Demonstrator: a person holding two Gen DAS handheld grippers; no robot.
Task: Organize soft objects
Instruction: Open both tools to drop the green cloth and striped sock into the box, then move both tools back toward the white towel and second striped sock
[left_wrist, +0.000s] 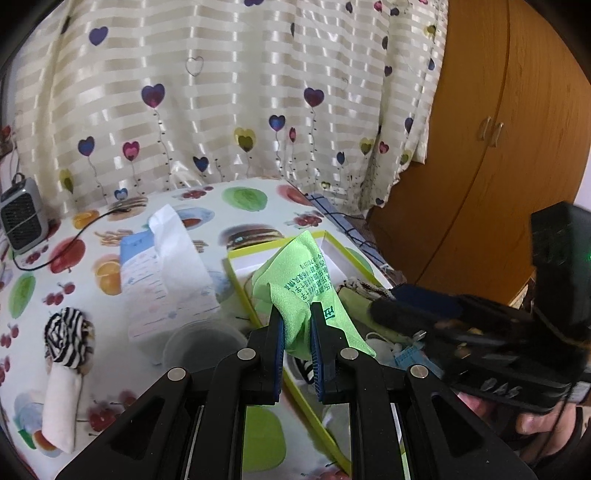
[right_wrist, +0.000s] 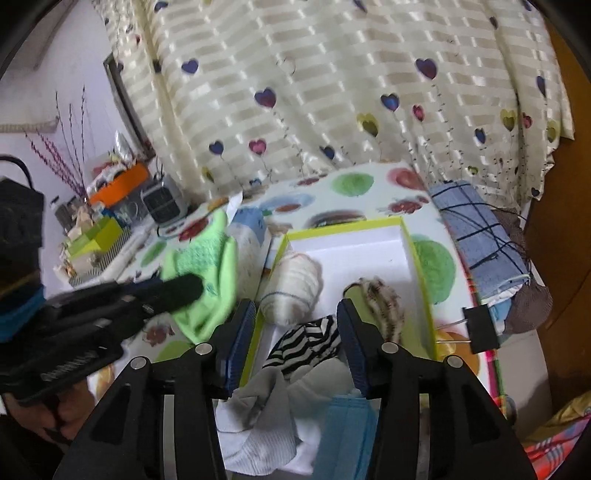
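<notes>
Left tongs (left_wrist: 297, 328), nearest my left wrist lens, are pressed together on a green cloth (left_wrist: 303, 273), which I hold raised over the near-left edge of the yellow-rimmed box (left_wrist: 334, 236) on the tabletop (left_wrist: 155, 354). It drapes limply either side of the pads, so I judge it light, thin and slightly slick; a pinch on a bunched fold seems surest. A striped sock roll (left_wrist: 68, 341) lies well apart to the left, and the box's contents are mostly hidden behind cloth and right tool.

Right tongs (right_wrist: 295, 339), in the right wrist view, stand spread and grip nothing, hovering above the box's near end, where a striped fabric (right_wrist: 306, 345), grey-white socks (right_wrist: 258, 421), a blue mask (right_wrist: 345, 432) and a cream roll (right_wrist: 295, 288) lie crowded. Motion blurs the cloth here; the lower frame cuts off the socks.
</notes>
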